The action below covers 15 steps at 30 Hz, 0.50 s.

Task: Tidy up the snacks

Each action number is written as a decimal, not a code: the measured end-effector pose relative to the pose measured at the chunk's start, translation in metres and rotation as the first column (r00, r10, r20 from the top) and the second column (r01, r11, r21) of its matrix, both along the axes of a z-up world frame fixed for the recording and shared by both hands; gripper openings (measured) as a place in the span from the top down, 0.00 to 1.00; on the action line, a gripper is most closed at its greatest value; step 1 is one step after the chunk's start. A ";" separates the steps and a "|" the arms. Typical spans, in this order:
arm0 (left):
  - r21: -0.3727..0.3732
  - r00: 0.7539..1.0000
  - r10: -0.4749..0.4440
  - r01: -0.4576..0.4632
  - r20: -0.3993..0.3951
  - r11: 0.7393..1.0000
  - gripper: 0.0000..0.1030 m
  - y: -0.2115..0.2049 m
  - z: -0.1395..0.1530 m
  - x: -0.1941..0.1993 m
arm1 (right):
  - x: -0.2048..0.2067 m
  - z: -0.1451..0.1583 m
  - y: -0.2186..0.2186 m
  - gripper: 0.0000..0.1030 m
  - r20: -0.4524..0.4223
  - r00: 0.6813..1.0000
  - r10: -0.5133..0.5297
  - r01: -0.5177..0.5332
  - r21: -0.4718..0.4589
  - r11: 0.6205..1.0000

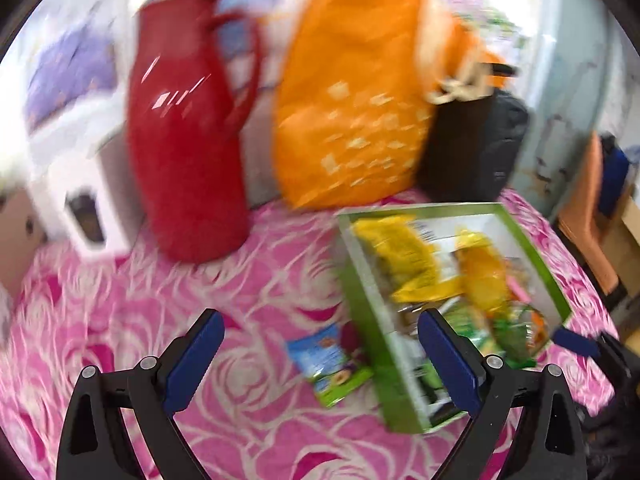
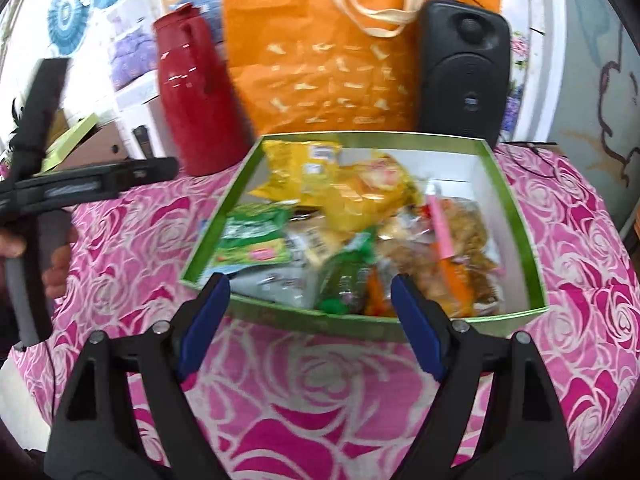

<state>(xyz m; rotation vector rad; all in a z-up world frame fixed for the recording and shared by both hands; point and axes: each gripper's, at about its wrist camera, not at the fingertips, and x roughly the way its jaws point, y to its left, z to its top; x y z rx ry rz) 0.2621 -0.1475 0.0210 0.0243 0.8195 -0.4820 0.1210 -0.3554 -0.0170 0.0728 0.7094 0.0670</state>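
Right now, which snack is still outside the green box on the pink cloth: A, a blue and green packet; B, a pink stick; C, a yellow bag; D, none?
A: the blue and green packet lies on the pink cloth beside the green box, not inside it.

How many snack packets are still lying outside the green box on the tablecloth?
1: a blue-and-green packet lies on the pink tablecloth beside the green box, ahead of the open left gripper. Others may be hidden.
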 end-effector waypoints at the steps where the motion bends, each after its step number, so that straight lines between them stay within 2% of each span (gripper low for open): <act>1: -0.013 1.000 0.013 -0.014 -0.028 1.000 0.06 0.005 -0.008 0.004 | -0.001 -0.001 0.003 0.20 0.000 1.000 0.003 -0.003 0.000 1.000; 3: -0.034 0.996 0.022 -0.025 -0.092 0.999 0.14 0.010 -0.026 0.012 | -0.004 -0.004 0.010 0.20 0.000 1.000 0.015 -0.015 0.009 1.000; 4: -0.041 0.992 0.020 -0.025 -0.121 0.999 0.23 0.010 -0.034 0.016 | -0.005 -0.005 0.012 0.20 -0.002 1.000 0.015 -0.015 0.014 1.000; 6: -0.057 0.986 0.000 -0.009 -0.168 0.998 0.26 0.004 -0.046 0.023 | -0.007 -0.008 0.015 0.20 -0.007 1.000 0.014 -0.014 0.021 1.000; 9: -0.063 0.981 -0.009 -0.003 -0.196 0.998 0.30 -0.007 -0.057 0.028 | -0.010 -0.012 0.018 0.20 -0.019 1.000 0.014 -0.014 0.026 1.000; 12: -0.062 0.975 -0.035 0.022 -0.221 0.998 0.46 -0.017 -0.068 0.030 | -0.012 -0.015 0.020 0.20 -0.029 0.999 0.015 -0.015 0.024 1.000; 13: -0.043 0.973 -0.037 0.028 -0.228 0.999 0.58 -0.020 -0.074 0.031 | -0.012 -0.015 0.020 0.20 -0.033 0.999 0.015 -0.014 0.024 1.000; 14: -0.021 0.970 -0.044 0.040 -0.240 0.999 0.60 -0.022 -0.082 0.031 | -0.013 -0.016 0.020 0.20 -0.034 0.999 0.014 -0.014 0.023 1.000; 15: -0.030 0.971 -0.055 0.049 -0.231 0.998 0.60 -0.021 -0.085 0.029 | -0.014 -0.016 0.020 0.20 -0.033 0.999 0.014 -0.013 0.022 1.000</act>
